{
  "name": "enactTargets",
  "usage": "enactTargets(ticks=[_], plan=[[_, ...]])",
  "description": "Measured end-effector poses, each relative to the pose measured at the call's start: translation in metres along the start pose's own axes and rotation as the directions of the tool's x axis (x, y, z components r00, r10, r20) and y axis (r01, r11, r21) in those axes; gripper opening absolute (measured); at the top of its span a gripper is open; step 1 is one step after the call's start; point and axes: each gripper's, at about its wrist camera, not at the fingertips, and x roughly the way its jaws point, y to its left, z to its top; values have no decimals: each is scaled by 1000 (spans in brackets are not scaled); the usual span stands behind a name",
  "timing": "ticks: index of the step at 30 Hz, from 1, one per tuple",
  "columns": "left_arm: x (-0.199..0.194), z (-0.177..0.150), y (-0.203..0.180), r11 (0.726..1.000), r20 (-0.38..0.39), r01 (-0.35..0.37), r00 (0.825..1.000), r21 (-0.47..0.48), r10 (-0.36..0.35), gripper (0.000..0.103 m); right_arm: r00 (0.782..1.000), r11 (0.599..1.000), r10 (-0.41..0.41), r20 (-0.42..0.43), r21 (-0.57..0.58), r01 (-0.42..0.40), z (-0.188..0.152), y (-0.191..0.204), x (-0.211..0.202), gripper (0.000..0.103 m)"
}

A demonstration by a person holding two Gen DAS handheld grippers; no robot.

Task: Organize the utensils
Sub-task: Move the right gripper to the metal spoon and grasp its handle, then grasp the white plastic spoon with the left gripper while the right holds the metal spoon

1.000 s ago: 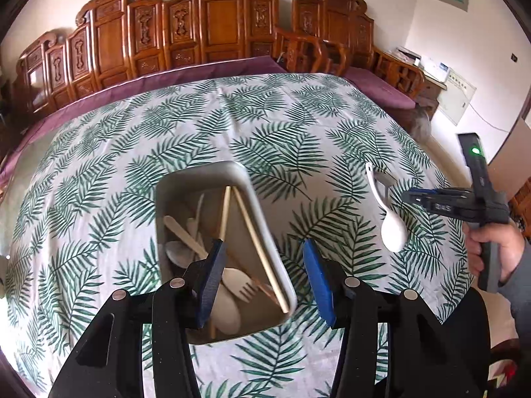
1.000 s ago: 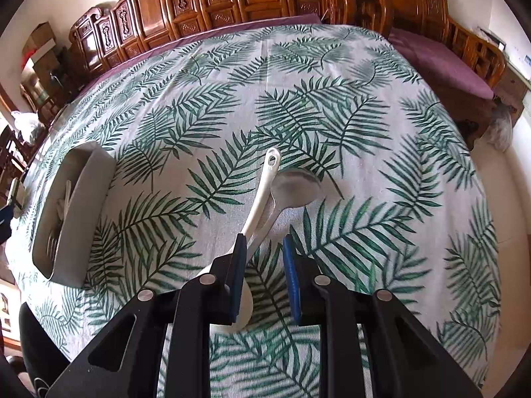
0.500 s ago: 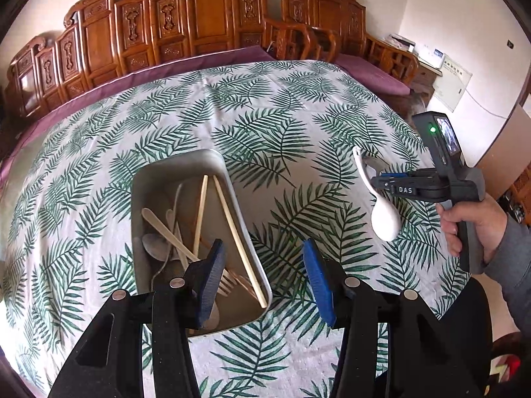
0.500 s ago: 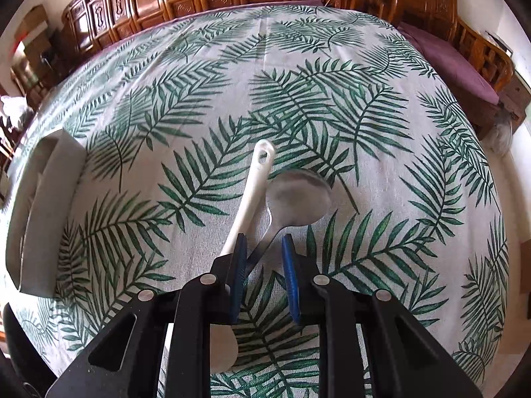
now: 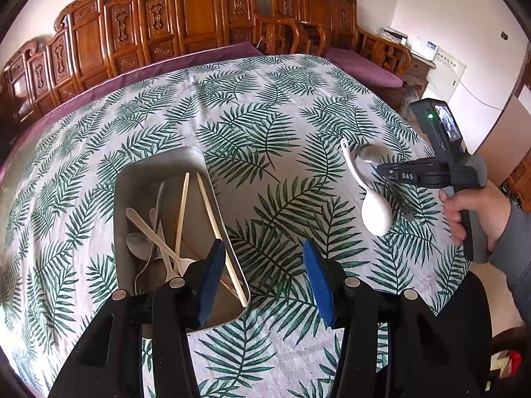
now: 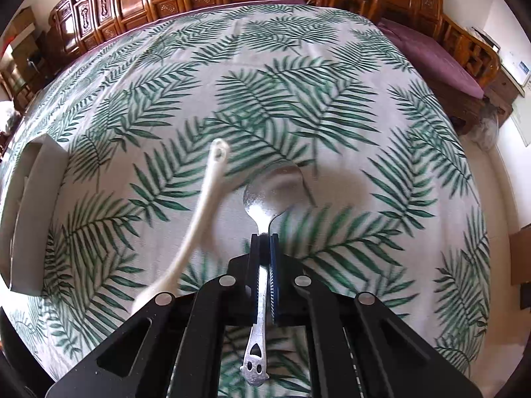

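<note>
My right gripper (image 6: 264, 237) is shut on the handle of a metal spoon (image 6: 275, 185), whose bowl rests on the leaf-print cloth. A white plastic spoon (image 6: 205, 205) lies just to its left, untouched. In the left wrist view the same right gripper (image 5: 385, 169) points down at the metal spoon (image 5: 366, 154) beside the white spoon (image 5: 375, 212). A metal tray (image 5: 159, 159) holds chopsticks, wooden cutlery and a metal spoon. My left gripper (image 5: 262, 248) hangs open over the tray's near right corner with nothing between its pads.
A person's hand (image 5: 471, 212) in a grey sleeve grips the right tool. The tray (image 6: 33, 219) sits far left in the right wrist view. Carved wooden chairs (image 5: 199, 16) line the far side of the table, and the table edge drops off at the right.
The right jaws have closed from a narrow gap onto the metal spoon's handle, and the gripper has sunk toward the cloth. The left gripper has drifted slightly and stays open.
</note>
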Motion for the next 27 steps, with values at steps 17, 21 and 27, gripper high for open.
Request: enactTargets(ticks=[17,21,27], plan=[[43,23,-60,997,-55,48,997,62,-44,47,996,997,75,52,-18,-74,-49,-23,-38,6],[59,32,-80,996,-71,55,996,77,-50,47,995,996,83,45,-18,-83,-61,-26,-35,6],[80,46,-106,990,-88,53,995,131,-42,47,992,993,116,42,12,-116,-72,-37,-27,7]])
